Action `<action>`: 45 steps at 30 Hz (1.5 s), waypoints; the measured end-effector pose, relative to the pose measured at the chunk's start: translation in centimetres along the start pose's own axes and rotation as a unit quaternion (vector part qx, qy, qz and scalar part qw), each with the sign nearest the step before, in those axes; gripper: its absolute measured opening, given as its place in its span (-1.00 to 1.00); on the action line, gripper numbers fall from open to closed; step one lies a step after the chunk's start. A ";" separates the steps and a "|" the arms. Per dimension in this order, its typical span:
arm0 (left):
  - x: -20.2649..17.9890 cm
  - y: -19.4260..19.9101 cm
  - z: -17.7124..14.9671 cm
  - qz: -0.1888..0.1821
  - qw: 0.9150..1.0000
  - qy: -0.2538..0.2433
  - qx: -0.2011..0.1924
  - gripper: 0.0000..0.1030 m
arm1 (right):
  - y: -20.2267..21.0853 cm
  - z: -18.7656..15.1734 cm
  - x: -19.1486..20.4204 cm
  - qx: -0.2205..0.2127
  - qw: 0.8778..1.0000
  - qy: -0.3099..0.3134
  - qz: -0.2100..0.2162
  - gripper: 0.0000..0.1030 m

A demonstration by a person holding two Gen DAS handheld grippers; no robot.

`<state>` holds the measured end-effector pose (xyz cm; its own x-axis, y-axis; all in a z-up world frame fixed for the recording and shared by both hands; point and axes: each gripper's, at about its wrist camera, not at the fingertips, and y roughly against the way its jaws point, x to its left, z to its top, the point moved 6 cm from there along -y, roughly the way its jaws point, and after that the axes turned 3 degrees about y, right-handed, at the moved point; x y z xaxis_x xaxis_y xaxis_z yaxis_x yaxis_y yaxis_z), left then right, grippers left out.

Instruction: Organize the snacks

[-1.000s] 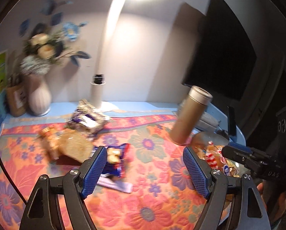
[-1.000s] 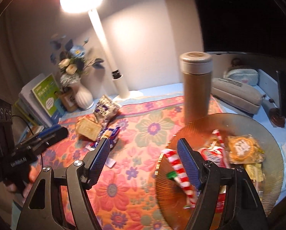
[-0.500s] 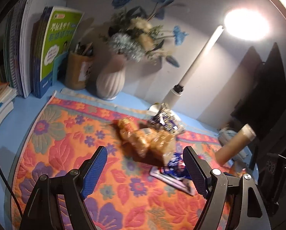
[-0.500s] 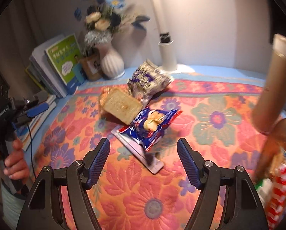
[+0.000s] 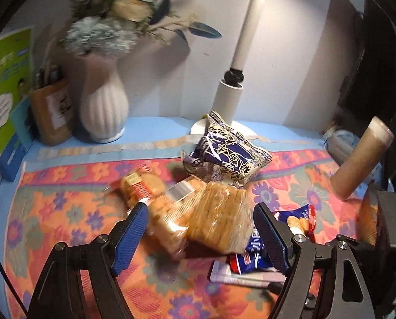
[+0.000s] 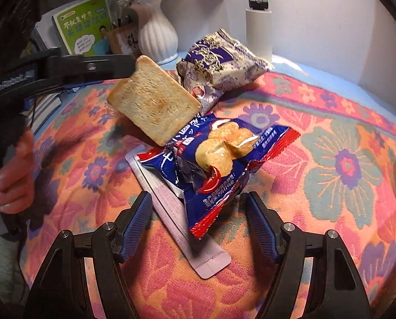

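A clear pack of toast slices (image 5: 198, 212) lies on the floral cloth (image 5: 65, 212), right in front of my open left gripper (image 5: 202, 228), its near end between the fingers. It also shows in the right wrist view (image 6: 152, 103). A blue-and-red snack bag (image 6: 214, 159) lies on a flat pale sachet (image 6: 192, 244), just ahead of my open right gripper (image 6: 199, 226). The bag also shows in the left wrist view (image 5: 299, 223). A purple-and-white snack bag (image 5: 227, 156) lies behind the toast; it shows in the right wrist view (image 6: 219, 63) too.
A white ribbed vase (image 5: 103, 106) with flowers, a brown pen holder (image 5: 51, 111) and books (image 5: 4, 101) stand at the back left. A white lamp base (image 5: 228, 98) is behind the snacks. A tan flask (image 5: 362, 159) stands at the right.
Both grippers have moved in close and low over the snacks. The left one now frames the toast pack; the right one has closed in on the blue-and-red bag.
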<state>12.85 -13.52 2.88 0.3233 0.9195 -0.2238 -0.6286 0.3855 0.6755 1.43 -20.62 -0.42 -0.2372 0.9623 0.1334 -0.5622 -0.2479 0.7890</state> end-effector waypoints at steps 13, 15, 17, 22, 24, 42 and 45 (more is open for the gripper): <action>-1.8 -0.1 -1.5 -0.015 0.999 -0.038 0.011 -0.18 | 0.6 -1.2 2.8 0.004 0.998 0.057 -0.024 -0.43; -1.2 1.0 -2.1 -0.014 1.000 -0.024 0.009 -0.21 | 1.1 -1.7 3.2 0.006 0.998 0.053 -0.014 -0.50; -0.6 2.1 -3.0 -0.009 1.000 -0.014 0.009 -0.23 | 1.7 -2.2 3.7 0.009 0.998 0.053 -0.008 -0.55; 1.3 5.5 -6.7 0.000 1.000 0.024 0.019 -0.26 | 3.2 -4.1 5.5 0.016 0.998 0.046 0.026 -0.61; 2.2 6.7 -8.2 -0.001 0.999 0.040 0.028 -0.26 | 3.7 -4.7 5.8 0.015 0.998 0.047 0.027 -0.61; 3.0 9.4 -9.4 -0.008 1.000 -0.016 0.001 0.47 | 3.8 -4.5 5.8 0.009 0.998 0.017 0.052 -0.37; 2.3 7.8 -8.8 0.001 0.999 -0.053 0.007 0.49 | 3.0 -3.8 6.3 0.009 0.999 0.034 0.034 -0.35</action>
<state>2.46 -7.68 1.50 0.3956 0.9065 -0.1472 -0.6197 0.3818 0.6857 -4.73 -15.76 0.49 -0.3280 0.9332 0.1468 -0.5291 -0.3102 0.7898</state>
